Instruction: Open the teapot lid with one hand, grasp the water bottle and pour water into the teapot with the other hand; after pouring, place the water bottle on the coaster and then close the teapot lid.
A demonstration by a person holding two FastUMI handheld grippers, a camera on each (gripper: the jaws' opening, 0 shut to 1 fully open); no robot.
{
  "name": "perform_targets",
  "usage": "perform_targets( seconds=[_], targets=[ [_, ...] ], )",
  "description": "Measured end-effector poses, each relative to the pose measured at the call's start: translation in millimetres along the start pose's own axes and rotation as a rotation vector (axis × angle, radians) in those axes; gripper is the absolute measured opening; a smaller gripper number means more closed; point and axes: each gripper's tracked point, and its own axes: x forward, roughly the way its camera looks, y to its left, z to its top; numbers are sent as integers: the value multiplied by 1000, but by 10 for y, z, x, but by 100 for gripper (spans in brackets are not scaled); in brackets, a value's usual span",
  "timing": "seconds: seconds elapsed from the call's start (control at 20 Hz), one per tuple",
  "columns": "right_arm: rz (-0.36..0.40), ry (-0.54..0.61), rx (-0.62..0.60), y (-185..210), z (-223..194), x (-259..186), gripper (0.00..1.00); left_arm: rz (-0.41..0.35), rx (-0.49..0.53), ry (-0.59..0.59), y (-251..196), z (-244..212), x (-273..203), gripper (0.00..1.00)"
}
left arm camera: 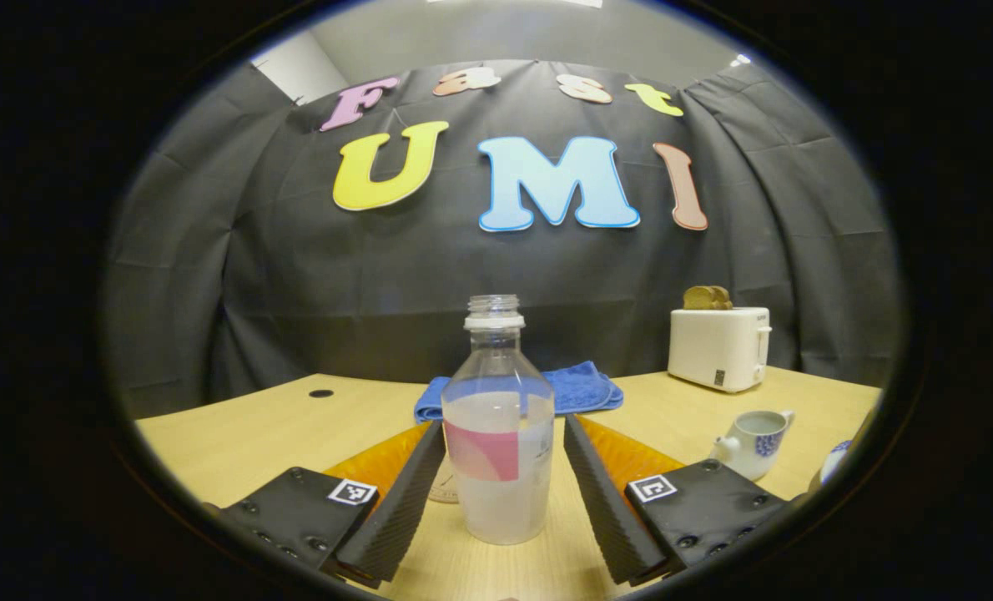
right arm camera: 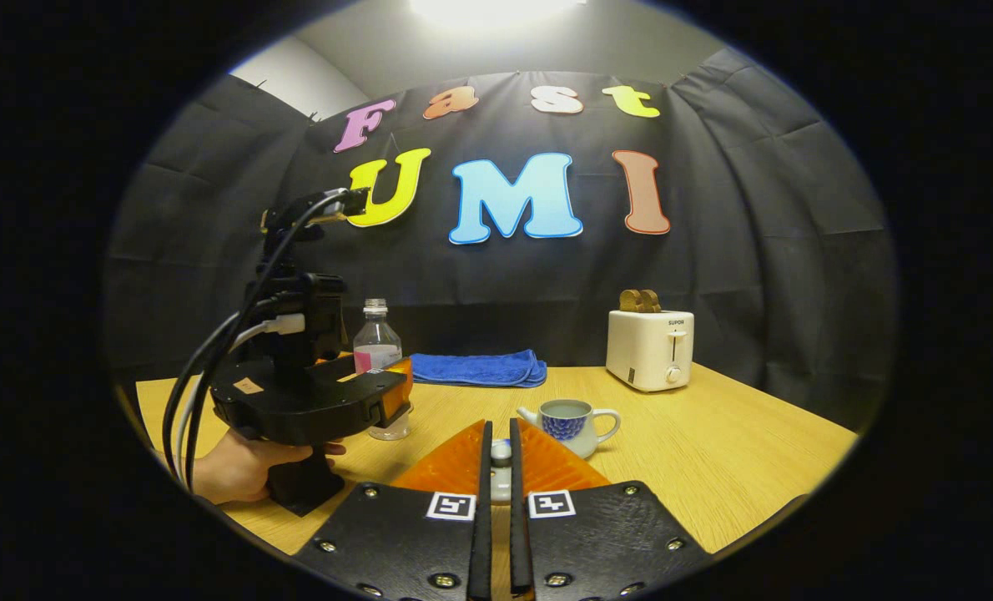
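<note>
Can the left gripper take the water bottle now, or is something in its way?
Probably yes. The left gripper is open, one finger on each side of the upright water bottle, and nothing stands between the fingers and it. Closing should be enough.

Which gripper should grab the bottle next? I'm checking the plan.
Left: the left gripper is open with the bottle standing between its fingers. The right gripper is shut on the lid, the teapot open.
</note>
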Motion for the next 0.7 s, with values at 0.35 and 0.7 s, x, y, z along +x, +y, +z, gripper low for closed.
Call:
perform_targets(
  seconds=[0.35, 0.7],
  targets=[
    [16, 14, -9, 36, -45, -25, 9, -27, -1, -2, -43, -13, 206, 91],
    [-5, 20, -11, -175, -67, -139, 9, -10, 0, 6, 2, 9, -62, 84]
  ],
)
